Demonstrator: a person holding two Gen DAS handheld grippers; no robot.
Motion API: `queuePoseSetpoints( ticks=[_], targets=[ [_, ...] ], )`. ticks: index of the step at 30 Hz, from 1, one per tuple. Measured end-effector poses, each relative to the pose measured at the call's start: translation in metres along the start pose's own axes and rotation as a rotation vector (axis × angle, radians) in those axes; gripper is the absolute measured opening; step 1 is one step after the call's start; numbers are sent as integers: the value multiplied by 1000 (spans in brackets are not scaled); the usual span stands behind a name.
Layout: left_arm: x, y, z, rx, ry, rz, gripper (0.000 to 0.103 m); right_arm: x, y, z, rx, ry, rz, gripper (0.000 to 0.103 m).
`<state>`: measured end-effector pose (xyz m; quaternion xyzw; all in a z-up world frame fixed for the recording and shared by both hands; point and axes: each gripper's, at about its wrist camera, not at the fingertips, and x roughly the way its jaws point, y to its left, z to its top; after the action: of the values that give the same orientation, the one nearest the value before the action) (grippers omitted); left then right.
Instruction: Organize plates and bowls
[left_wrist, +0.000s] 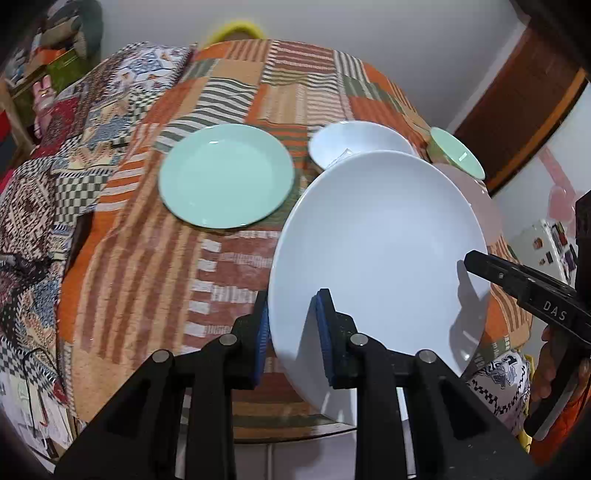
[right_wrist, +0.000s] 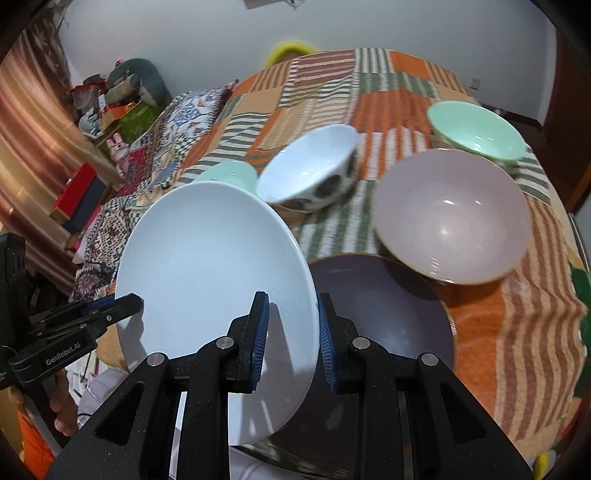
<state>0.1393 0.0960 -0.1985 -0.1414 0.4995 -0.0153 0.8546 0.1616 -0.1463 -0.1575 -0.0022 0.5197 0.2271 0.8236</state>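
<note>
Both grippers clamped on the same white plate (left_wrist: 376, 254), one on each side of its rim. Left gripper (left_wrist: 293, 325): jaws closed on the plate's near-left edge, blue pads (left_wrist: 325, 332) either side of the rim. Right gripper (right_wrist: 291, 328): jaws closed on the near-right edge, same way. Each gripper shows in the other's view, biting the opposite rim.

Plate is off the worktop (left_wrist: 229, 254), tilted, held above its near edge over the striped patchwork cloth.

Rest of the set on the worktop:
- mint green plate (left_wrist: 226, 180), left of centre, flat, well apart from the white plate.
- white bowl (right_wrist: 308, 170) with dark spots on its outside, just beyond the held plate; blurred, looks tilted, can't tell if it's level.
- pink bowl (right_wrist: 452, 216) on the right, upright.
- mint green bowl (right_wrist: 476, 127) far right, just behind the pink one.
- dark plate (right_wrist: 388, 314) near right, flat, partly under the held plate in the right wrist view, pink bowl just beyond it.

A hand (left_wrist: 554, 365) on the right gripper's handle is visible at the edge of the left wrist view.
</note>
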Motion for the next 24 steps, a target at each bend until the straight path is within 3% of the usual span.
queuePoseSetpoints(
  ticks=[12,24],
  targets=[
    [32,-39,-2,69,71,-38,24,-11,-40,-22,82,14,-56,25],
    [64,-47,-12,70,159,-55,25,-5,-57,-36,123,48,-79,26]
  ],
)
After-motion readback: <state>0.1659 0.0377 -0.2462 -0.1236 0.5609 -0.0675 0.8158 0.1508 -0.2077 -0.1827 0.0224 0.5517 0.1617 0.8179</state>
